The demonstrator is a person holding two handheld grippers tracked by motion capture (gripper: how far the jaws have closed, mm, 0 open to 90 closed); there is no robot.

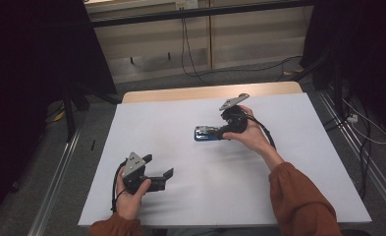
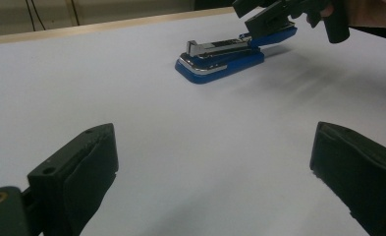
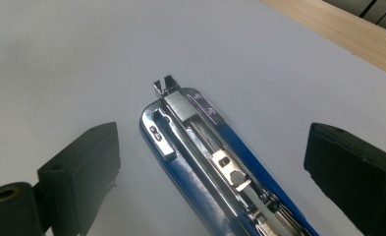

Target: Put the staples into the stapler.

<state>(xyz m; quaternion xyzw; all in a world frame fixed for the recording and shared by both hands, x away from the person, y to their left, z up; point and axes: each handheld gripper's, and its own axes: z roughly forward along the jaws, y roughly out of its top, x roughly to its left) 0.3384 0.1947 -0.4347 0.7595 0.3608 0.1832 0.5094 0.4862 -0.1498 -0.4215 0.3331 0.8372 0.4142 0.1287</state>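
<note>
High view: the white table (image 1: 180, 196) carries one item, a blue stapler (image 1: 206, 133), lying a little past the centre toward one o'clock. The right gripper (image 1: 219, 132) is at the stapler's rear end, coming in from three o'clock, while the left gripper (image 1: 160, 172) sits well apart near seven o'clock, held low over bare table.

From the right gripper view, the stapler (image 3: 215, 167) runs between the two black jaws, which stand wide apart with clear gaps on both sides, so nothing is gripped. Its top looks lifted or open, with the metal staple channel and its spring pusher exposed and a short block of staples (image 3: 177, 107) at the front tip.

From the left gripper view, the left jaws also stand wide and hold nothing; the stapler (image 2: 222, 58) lies ahead at about one o'clock, with the right gripper (image 2: 274, 22) at its far end.

My reading: the work is at an early or middle stage. The stapler seems opened, perhaps loaded, but closing it or picking it up is not yet done, and the left gripper has no part so far.
</note>
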